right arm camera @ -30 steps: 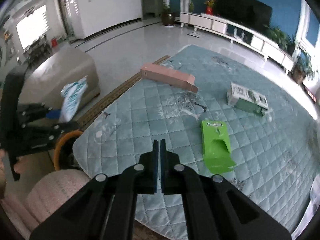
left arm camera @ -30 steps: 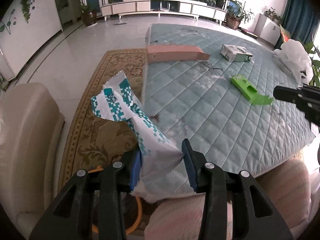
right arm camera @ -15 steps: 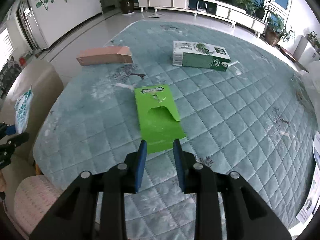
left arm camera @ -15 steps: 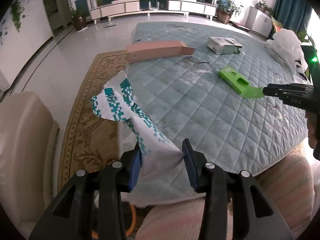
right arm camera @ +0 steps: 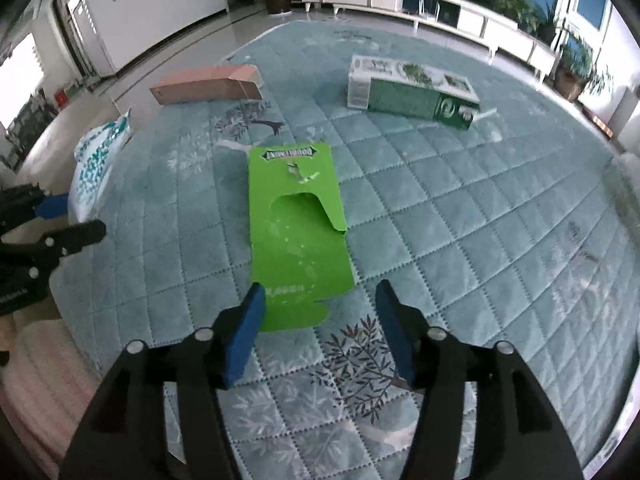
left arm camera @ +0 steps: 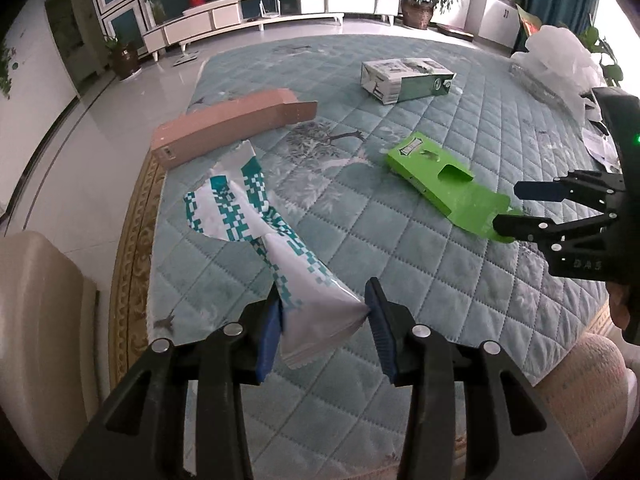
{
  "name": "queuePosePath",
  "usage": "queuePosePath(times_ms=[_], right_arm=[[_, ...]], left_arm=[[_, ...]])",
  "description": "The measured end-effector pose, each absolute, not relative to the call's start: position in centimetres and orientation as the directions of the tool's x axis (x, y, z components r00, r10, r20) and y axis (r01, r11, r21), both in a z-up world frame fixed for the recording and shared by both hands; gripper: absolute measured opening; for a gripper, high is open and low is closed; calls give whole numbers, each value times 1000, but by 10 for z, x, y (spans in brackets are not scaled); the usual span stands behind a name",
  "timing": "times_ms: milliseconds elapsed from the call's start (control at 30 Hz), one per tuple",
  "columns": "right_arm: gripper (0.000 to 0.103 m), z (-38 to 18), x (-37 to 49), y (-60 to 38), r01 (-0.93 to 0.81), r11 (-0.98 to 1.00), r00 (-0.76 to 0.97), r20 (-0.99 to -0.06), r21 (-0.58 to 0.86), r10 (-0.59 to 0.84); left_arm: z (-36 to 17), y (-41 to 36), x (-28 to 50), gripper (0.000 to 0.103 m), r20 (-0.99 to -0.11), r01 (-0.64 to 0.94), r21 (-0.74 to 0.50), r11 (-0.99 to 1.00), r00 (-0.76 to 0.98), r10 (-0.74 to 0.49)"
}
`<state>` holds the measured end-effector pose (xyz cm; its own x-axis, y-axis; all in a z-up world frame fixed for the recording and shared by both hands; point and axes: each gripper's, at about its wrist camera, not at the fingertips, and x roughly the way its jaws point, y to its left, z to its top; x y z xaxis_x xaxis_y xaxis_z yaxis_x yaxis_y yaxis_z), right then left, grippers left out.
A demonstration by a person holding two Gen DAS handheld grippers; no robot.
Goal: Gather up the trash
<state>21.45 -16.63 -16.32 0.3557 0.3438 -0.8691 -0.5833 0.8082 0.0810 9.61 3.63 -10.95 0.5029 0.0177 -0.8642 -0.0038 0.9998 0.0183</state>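
Left wrist view: looking across a quilted teal mat (left arm camera: pixel 360 240) scattered with trash. Gripping a white-and-teal checkered wrapper (left arm camera: pixel 256 224) in the left gripper (left arm camera: pixel 324 316), jaws pinching its lower end so the torn top flares upward and clear of the mat — likely carrying it as an already collected piece. Lying further off: a long pink carton (left arm camera: pixel 228 124) near the mat's left edge, a green-and-white carton (left arm camera: pixel 408 80) toward the far side, a crumpled white plastic bag (left arm camera: pixel 560 56) at the right, possibly the place for the trash.

Right wrist view: hovering with the right gripper (right arm camera: pixel 320 316) spread wide, fingers straddling the near end of a flattened green box (right arm camera: pixel 298 232) lying flat on the mat, opened just beyond the box's width. Seemingly lining up to close on that thin cardboard edge — low and level, since a flat sheet offers little to bite. Not yet touching, as far as can be told.
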Motion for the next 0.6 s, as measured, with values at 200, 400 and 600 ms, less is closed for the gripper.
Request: queuePosePath(times_ms=[200,400,600], right_arm=[[62,-173,226,-172,-547,800,248,-864,249,438],[51,-176,231,-179,-503,800,228,-842,327,488],[0,-168,225,-168,-526,776,235,-817,349,527]], left_arm=[[-115,31,101,43,-872,4,29,1000,489,24],[-117,30,101,43,-875,4,38,999,484,31],[-113,29,97,44,-871,3,35,999,491,29]])
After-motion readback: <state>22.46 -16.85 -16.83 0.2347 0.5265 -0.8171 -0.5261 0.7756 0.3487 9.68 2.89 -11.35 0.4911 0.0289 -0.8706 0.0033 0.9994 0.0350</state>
